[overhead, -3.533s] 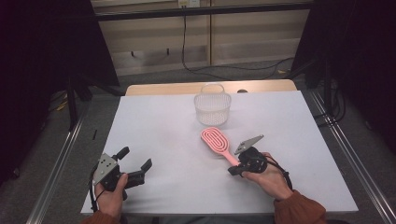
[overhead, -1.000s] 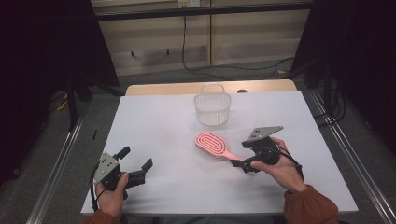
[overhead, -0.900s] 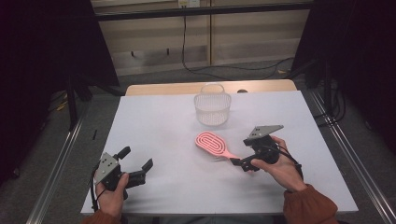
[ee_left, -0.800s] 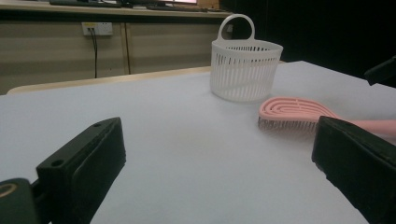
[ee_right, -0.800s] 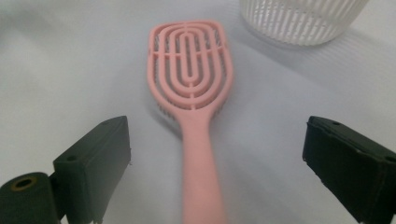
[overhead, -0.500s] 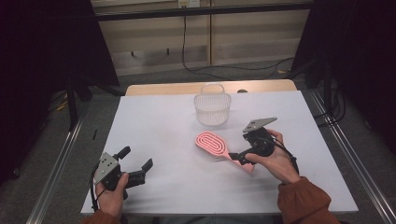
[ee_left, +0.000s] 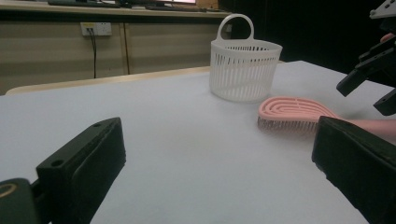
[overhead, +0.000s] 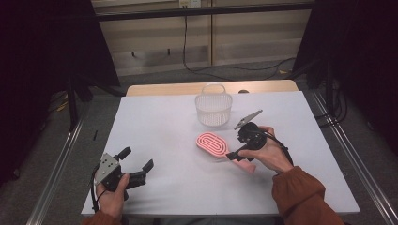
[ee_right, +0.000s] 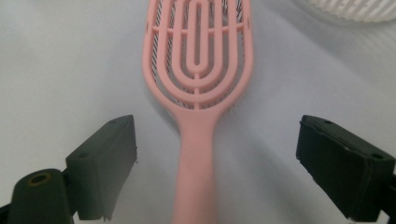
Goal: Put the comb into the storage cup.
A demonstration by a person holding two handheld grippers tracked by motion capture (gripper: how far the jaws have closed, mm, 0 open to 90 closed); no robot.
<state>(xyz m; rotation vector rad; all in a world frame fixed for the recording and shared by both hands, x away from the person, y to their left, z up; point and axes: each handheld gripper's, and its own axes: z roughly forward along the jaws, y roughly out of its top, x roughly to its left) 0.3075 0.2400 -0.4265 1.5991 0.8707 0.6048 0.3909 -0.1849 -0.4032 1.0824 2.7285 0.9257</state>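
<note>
Nearest the person, left tool [overhead: 136, 171] sits at the front-left of the white surface [overhead: 159, 122], jaws wide apart, nothing between them, well apart from the work. Further in, right tool [overhead: 237, 154] hangs over the handle end of the pink hairbrush [overhead: 212, 144], which lies flat on the surface right of centre. Right gripper view: brush handle [ee_right: 195, 186] runs straight up between the two jaws, long axis in line with the tool, head [ee_right: 200, 51] pointing away. Jaws have just been closing a little but stand wide, a clear gap on both sides of the handle, pads not touching it, so no grip. Right hand is far nearer. Next move looks like a drop and squeeze across the handle. Beyond the brush head, the white slatted basket [overhead: 214, 107] stands upright, near but apart.
</note>
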